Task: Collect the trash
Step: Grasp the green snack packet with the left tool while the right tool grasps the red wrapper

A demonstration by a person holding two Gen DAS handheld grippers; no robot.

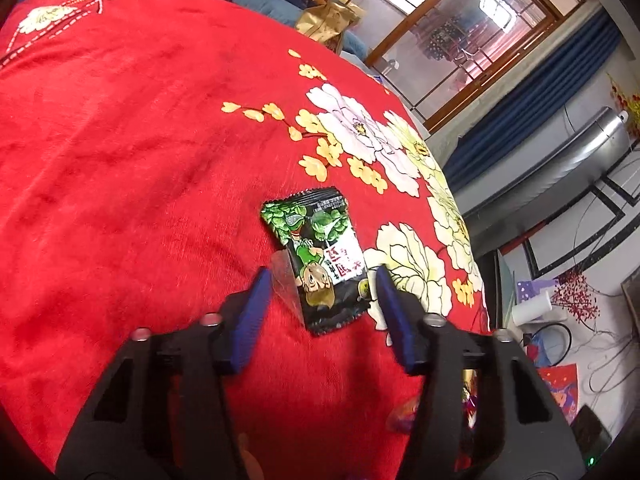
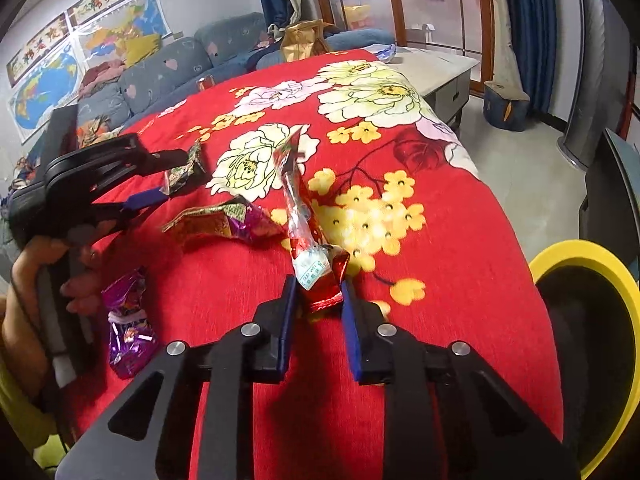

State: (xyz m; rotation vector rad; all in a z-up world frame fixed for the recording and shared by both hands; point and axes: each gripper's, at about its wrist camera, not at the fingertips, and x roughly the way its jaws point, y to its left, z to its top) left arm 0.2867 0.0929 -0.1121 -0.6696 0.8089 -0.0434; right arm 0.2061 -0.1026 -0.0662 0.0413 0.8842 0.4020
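Observation:
In the left wrist view a black and green snack packet [image 1: 320, 256] lies flat on the red floral cloth [image 1: 120, 160]. My left gripper [image 1: 322, 280] is open, its blue pads on either side of the packet's near end. In the right wrist view my right gripper [image 2: 318, 286] is shut on the near end of a long red and clear wrapper [image 2: 304, 216], which sticks up and away from it. The left gripper [image 2: 176, 176] also shows there at the left, over the same packet [image 2: 186, 170].
A gold and purple wrapper [image 2: 224, 222] and a purple foil wrapper [image 2: 128, 324] lie on the cloth [image 2: 440, 240]. A yellow-rimmed black bin [image 2: 592, 344] stands at the right edge. A blue sofa [image 2: 168, 68] and a brown paper bag [image 2: 302, 40] are behind the table.

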